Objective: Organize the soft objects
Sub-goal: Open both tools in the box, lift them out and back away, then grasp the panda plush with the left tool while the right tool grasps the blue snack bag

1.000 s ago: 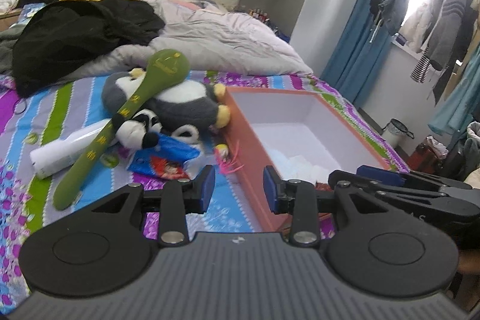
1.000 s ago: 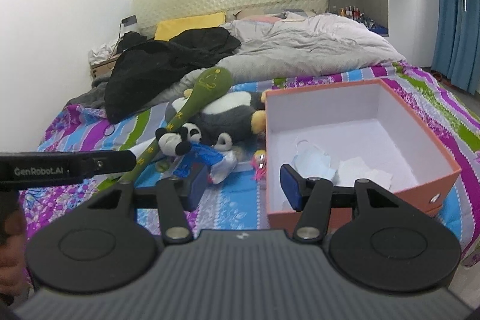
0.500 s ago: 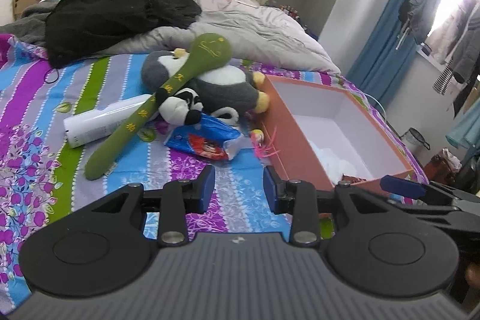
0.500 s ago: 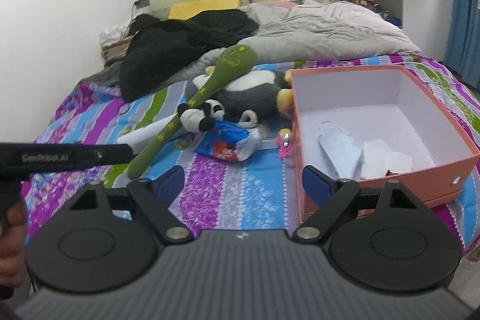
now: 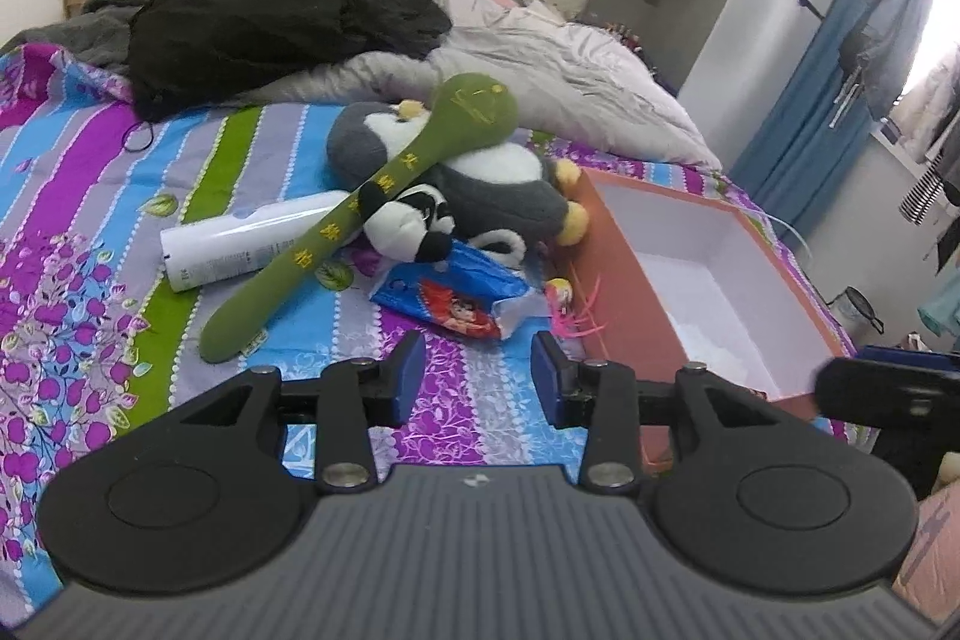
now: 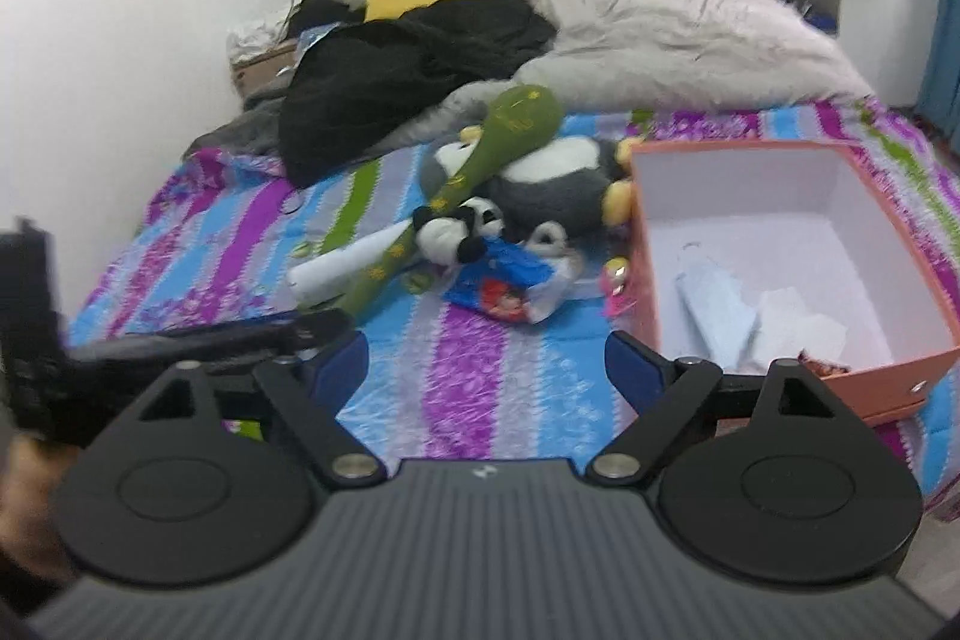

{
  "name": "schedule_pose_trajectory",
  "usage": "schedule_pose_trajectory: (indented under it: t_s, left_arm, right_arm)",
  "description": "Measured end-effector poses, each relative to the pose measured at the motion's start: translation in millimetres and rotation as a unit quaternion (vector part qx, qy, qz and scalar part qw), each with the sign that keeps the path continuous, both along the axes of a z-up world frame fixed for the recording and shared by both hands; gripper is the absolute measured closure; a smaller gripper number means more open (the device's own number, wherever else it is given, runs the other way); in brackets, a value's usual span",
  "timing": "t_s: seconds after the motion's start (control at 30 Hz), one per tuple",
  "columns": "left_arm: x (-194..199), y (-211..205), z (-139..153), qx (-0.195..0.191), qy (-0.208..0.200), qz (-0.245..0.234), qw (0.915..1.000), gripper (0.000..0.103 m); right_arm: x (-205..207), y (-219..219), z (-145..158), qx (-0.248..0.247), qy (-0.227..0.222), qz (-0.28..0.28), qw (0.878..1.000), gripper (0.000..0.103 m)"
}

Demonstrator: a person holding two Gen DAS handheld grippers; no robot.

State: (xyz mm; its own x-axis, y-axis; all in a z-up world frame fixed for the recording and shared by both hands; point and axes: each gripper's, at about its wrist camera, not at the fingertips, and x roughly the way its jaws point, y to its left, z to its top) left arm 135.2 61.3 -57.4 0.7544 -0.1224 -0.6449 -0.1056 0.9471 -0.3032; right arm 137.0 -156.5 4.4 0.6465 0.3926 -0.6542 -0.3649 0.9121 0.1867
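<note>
A grey and white penguin plush (image 5: 480,178) (image 6: 558,184) lies on the striped bedsheet with a small panda plush (image 5: 414,229) (image 6: 459,235) in front of it. A long green plush spoon (image 5: 372,202) (image 6: 480,172) leans across them. An open orange box (image 5: 612,280) (image 6: 654,280) stands to their right, with a blue face mask (image 6: 717,310) and white tissue inside. My left gripper (image 5: 477,379) is open and empty, above the sheet short of the toys. My right gripper (image 6: 486,370) is wide open and empty, left of the box.
A white bottle (image 5: 246,247) lies under the spoon's handle. A blue snack packet (image 5: 456,295) and a small pink toy (image 5: 564,298) lie between the plush toys and the box. A black jacket (image 5: 270,16) and a grey duvet (image 5: 540,70) fill the far bed.
Both grippers have drawn back and swung left, so the toys sit more central. The right jaws have opened much wider. The left jaws have stayed at the same opening.
</note>
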Motion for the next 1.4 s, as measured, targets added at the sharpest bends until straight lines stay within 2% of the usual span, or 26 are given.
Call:
schedule_pose_trajectory:
  t_s: [0.07, 0.17, 0.3, 0.53, 0.9, 1.1, 1.23, 1.3, 1.4]
  left_arm:
    - [4, 3, -3, 0.003, 0.003, 0.005, 1.0000, 0.059]
    - [7, 7, -9, 0.001, 0.010, 0.014, 0.9999, 0.059]
    - [13, 12, -18, -0.004, 0.019, 0.019, 0.9996, 0.059]
    - [27, 12, -32, -0.004, 0.029, 0.020, 0.9994, 0.059]
    - [56, 23, -60, -0.007, 0.054, 0.023, 0.9983, 0.059]
    - [81, 36, -67, -0.015, 0.050, 0.021, 0.9984, 0.059]
    - [102, 42, -74, -0.011, 0.048, 0.014, 0.9987, 0.058]
    - [114, 45, -80, -0.011, 0.048, 0.006, 0.9988, 0.052]
    - [128, 46, -89, -0.012, 0.044, -0.004, 0.9989, 0.050]
  right_arm:
    - [2, 4, 8, -0.004, 0.014, 0.003, 1.000, 0.016]
    - [-1, 11, 23, -0.029, -0.002, 0.002, 1.000, 0.016]
    - [0, 11, 36, -0.041, 0.000, 0.000, 0.999, 0.016]
    - [15, 3, 31, -0.032, 0.016, -0.011, 0.999, 0.016]
    - [56, 12, 6, -0.016, 0.044, -0.008, 0.999, 0.016]
    - [81, 17, -18, 0.004, 0.047, -0.005, 0.999, 0.016]
    - [101, 26, -40, -0.007, 0.049, -0.017, 0.999, 0.016]
    - [111, 30, -54, -0.006, 0.054, -0.021, 0.998, 0.016]
    - [122, 34, -69, 0.015, 0.062, -0.013, 0.998, 0.016]
